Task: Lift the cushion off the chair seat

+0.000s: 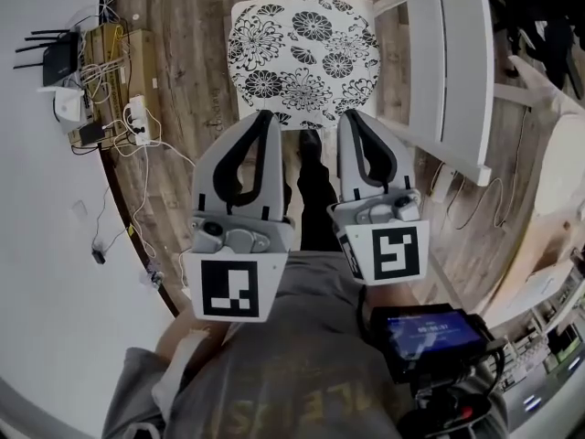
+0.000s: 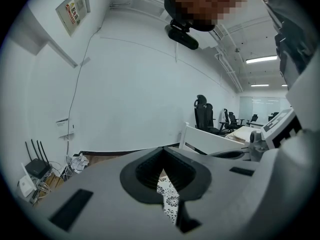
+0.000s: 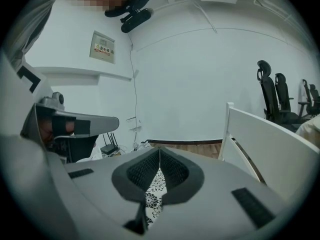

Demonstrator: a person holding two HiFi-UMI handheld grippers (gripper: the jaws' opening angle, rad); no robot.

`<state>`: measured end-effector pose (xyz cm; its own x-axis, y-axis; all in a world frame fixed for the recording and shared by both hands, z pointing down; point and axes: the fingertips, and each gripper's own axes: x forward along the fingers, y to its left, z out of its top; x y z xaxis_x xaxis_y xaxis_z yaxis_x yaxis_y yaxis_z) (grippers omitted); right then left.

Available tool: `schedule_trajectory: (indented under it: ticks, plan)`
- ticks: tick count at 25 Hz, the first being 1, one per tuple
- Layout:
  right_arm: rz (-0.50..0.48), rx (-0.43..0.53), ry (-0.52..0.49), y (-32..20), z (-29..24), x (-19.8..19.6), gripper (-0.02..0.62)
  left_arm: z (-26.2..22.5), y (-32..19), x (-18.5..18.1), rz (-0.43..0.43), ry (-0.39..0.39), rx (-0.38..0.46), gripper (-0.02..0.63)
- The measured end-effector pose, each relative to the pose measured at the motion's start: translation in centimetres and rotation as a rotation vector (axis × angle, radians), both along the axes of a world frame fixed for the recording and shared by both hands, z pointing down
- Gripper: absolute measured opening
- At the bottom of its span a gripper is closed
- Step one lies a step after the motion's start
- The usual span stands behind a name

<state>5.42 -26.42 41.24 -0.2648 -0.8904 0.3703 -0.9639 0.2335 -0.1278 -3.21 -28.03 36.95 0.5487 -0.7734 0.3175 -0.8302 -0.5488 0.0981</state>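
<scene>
The cushion [image 1: 302, 53], white with a black flower print, lies flat on the seat of a white chair, ahead of me in the head view. My left gripper [image 1: 265, 115] and right gripper [image 1: 352, 115] are side by side just short of its near edge, above the floor. Both are shut with nothing between the fingers, and neither touches the cushion. In the left gripper view the tips of the left gripper [image 2: 162, 151] meet, with the cushion [image 2: 169, 199] showing through the gap below. The right gripper [image 3: 159, 150] shows its own strip of cushion [image 3: 154, 186] the same way.
The chair's white slatted back [image 1: 452, 71] rises right of the cushion. A router [image 1: 59, 62], a power strip [image 1: 137, 117] and loose cables lie along the wall at left. My legs and shoes [image 1: 311, 176] stand on the wooden floor under the grippers. Black office chairs [image 2: 202, 111] stand far off.
</scene>
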Motion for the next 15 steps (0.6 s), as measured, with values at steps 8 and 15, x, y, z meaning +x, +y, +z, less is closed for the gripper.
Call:
schedule_trajectory:
  ticks: [8,15]
  plan:
    - [0.009,-0.052,-0.001,1.3,2.6,0.7,0.008,2.7,1.4,0.0,-0.007,-0.017,-0.062,0.006]
    - [0.013,-0.089,0.000,2.4,4.7,1.1,0.008,4.7,2.3,0.2,-0.009,-0.017,-0.099,0.006]
